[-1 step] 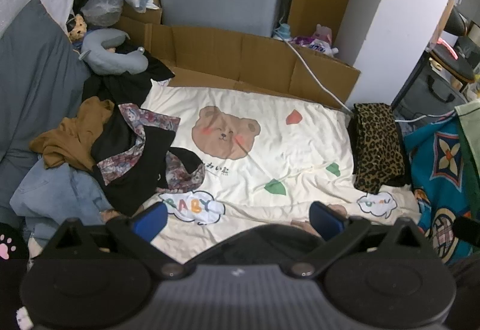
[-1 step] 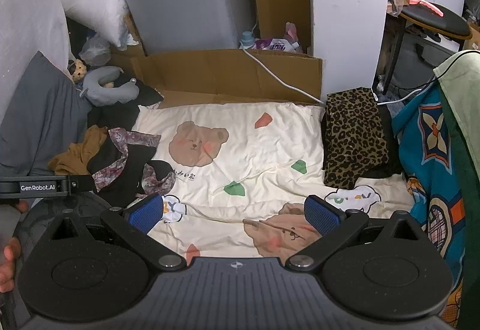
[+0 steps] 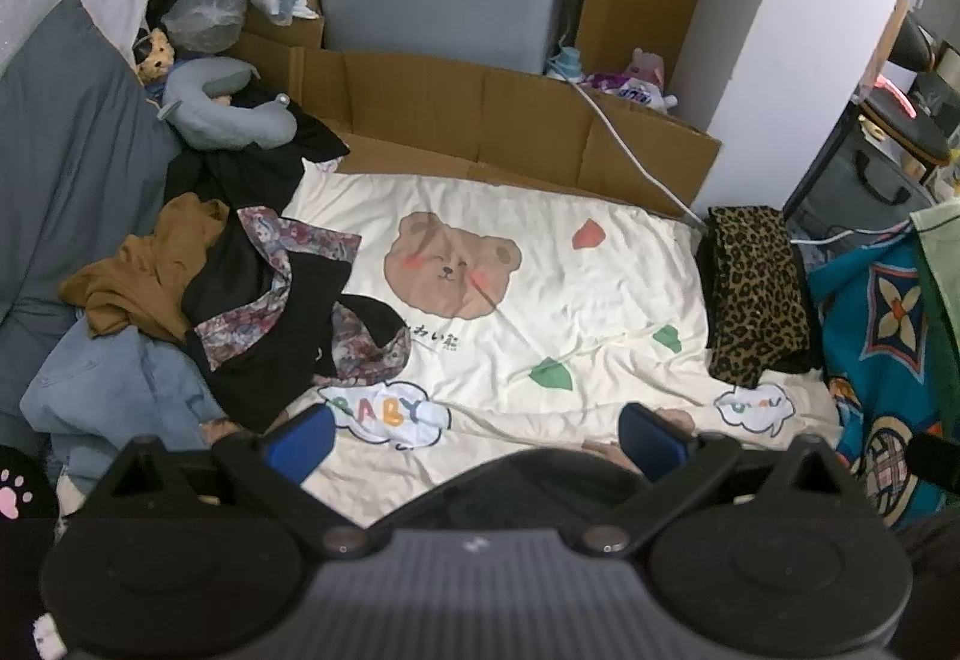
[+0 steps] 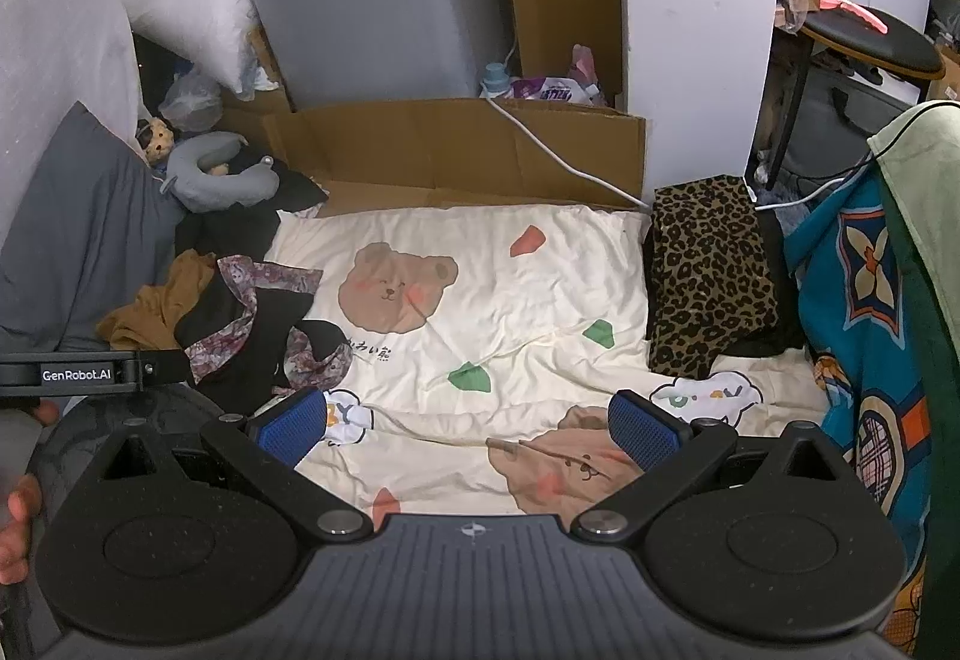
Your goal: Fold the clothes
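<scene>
Hovering low over a cream bear-print blanket (image 3: pixel 540 300), left gripper (image 3: pixel 477 441) with blue pads (image 3: pixel 300 441) spread wide, nothing between them. Same for right gripper (image 4: pixel 468 429): pads (image 4: pixel 645 432) far apart, empty, poised above the blanket's near edge.

Heaped along the blanket's left side, a pile of unfolded clothes: black garment with floral paisley trim (image 3: pixel 276 324) on top, spilling onto the blanket; mustard-brown top (image 3: pixel 150 270) just behind it; light blue jeans (image 3: pixel 114 384) underneath, nearest the left gripper. Black cloth (image 3: pixel 252 168) further back, touching a grey neck pillow (image 3: pixel 228 108).

At the blanket's right edge, a folded leopard-print garment (image 3: pixel 753 294), lying flat, well apart from the pile. Beyond that, a teal patterned cloth (image 3: pixel 882 336) draped at the far right.

Behind the blanket, flattened brown cardboard (image 3: pixel 480 120) propped upright, a white cable (image 3: pixel 624 138) trailing over it. Grey cushion (image 3: pixel 60 168) leaning at far left.

In the right wrist view, a person's fingers (image 4: pixel 18 528) at the lower left edge, beside the left gripper's body.
</scene>
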